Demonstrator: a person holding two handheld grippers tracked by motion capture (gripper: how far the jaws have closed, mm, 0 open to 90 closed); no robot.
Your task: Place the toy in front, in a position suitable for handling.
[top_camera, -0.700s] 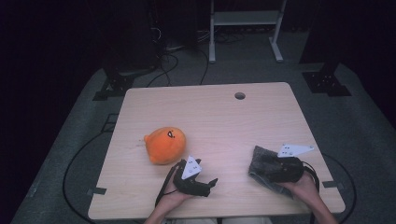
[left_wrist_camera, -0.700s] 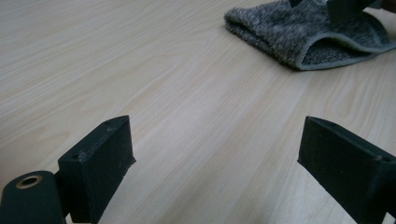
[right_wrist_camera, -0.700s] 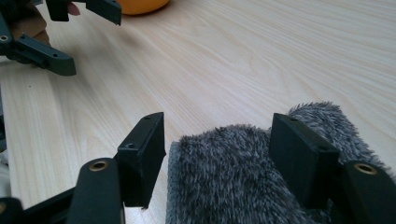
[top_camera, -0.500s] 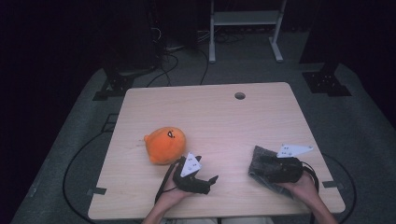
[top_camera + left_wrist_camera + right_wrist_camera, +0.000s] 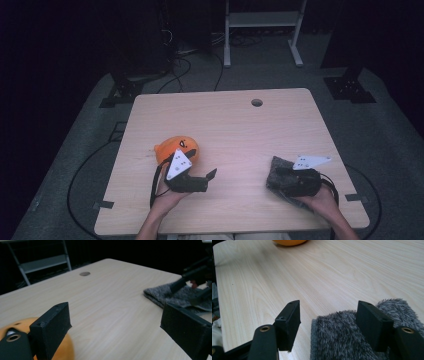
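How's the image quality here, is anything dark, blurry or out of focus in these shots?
High view: the table is lit, the room behind nearly black. Left gripper view: the near jaws and the orange plush toy are soft, the grey furry cloth slightly blurred. Right gripper view: the cloth's fibres are sharp, the plush at the top edge cropped.

left hand-held gripper [image 5: 212,174] agape, right hand-held gripper [image 5: 278,176] seemingly agape

The left gripper [image 5: 120,325] hangs with jaws wide apart over the surface [image 5: 105,300], an orange toy [image 5: 63,350] beside one jaw, grey cloth [image 5: 170,296] ahead.
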